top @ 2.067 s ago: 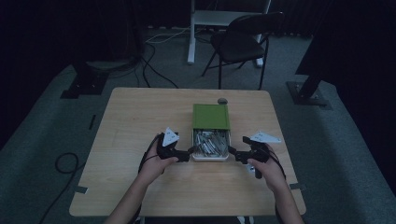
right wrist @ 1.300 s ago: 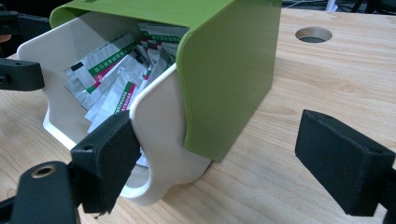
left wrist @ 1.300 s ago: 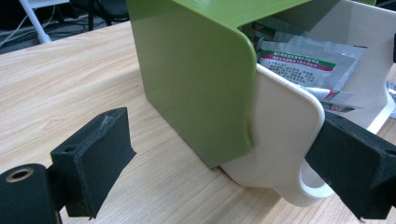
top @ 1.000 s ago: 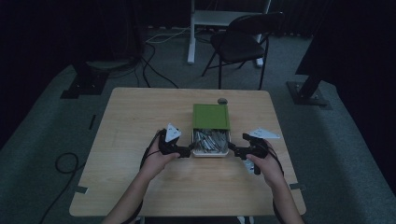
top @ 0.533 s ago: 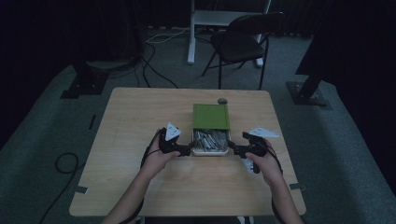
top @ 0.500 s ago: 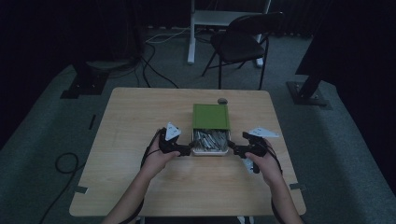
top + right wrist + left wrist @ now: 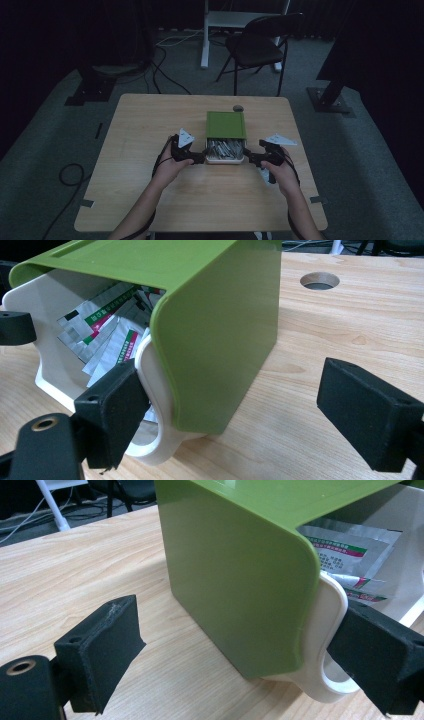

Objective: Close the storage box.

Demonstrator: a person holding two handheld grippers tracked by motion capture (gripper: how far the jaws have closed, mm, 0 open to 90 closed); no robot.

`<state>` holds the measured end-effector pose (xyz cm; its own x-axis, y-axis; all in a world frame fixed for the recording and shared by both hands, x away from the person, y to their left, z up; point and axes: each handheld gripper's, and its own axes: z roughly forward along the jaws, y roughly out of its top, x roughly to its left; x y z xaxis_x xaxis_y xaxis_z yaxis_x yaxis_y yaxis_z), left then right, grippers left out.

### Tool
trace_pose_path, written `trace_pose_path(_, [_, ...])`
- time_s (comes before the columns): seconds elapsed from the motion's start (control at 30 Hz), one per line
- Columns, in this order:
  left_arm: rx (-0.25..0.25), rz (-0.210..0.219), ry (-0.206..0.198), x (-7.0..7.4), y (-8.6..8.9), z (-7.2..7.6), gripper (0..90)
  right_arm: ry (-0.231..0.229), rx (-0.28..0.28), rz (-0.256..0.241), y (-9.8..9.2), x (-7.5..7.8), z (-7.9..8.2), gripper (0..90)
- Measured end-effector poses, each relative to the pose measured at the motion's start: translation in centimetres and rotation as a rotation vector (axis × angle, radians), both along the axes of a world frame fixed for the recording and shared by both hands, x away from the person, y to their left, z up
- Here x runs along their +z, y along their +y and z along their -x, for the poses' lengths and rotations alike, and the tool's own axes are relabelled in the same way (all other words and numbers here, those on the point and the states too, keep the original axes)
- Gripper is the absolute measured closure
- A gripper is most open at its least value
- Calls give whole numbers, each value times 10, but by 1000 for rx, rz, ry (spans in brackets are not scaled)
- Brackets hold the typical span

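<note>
Beside one box (image 7: 226,136) — two claws

Foil sachets (image 7: 107,335) in box, small print too blurred to read

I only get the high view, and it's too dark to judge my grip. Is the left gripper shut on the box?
Observer: No. The left gripper is open. One jaw touches the white tray at its side loop, and the other stands clear of the green cover.
Operator: And the right one?
Observer: The right gripper is open too, with one jaw against the opposite loop.
Operator: What's in the tray?
Observer: Printed foil sachets.
</note>
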<state>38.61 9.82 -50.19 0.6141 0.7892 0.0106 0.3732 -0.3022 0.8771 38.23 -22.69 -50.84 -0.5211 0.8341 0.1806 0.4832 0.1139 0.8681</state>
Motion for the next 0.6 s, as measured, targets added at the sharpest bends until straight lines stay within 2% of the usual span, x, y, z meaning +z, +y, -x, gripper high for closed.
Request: trace_pose_path(0.6, [18, -8, -2, 0, -2, -11, 90, -11, -40, 10, 3, -1, -7, 135])
